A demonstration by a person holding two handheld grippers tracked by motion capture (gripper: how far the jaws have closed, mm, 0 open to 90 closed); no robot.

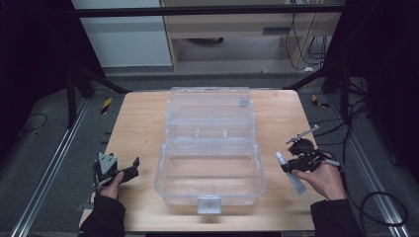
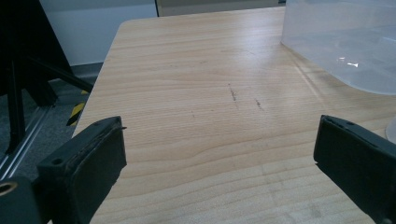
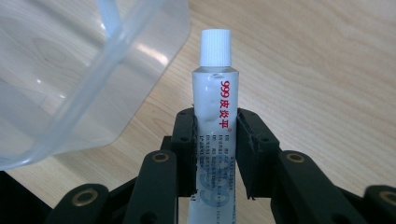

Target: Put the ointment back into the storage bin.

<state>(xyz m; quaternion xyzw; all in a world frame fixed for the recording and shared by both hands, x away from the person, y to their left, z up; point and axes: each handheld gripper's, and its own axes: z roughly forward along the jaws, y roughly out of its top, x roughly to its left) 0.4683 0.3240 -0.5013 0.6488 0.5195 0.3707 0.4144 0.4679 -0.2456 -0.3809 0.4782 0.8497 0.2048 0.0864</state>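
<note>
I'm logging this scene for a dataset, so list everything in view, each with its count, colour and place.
Table: one, light wood, centre.
Storage box: one, clear plastic, lid open, mid-table.
Ointment tube: one, white with red lettering and white cap, clamped in the right gripper.
Left gripper: one, black, jaws apart, left of the box.
Right gripper: one, black, right of the box.
Hands: two, dark sleeves, bottom edge.

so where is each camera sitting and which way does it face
High view: above the person's side, looking forward and down on the table; both hands, left gripper, right gripper.
Left gripper view: rides the left gripper, looking across bare wood between wide-apart jaws.
Right gripper view: rides the right gripper, looking along a white tube clamped between its jaws.
Shared: all three show the clear box.
</note>
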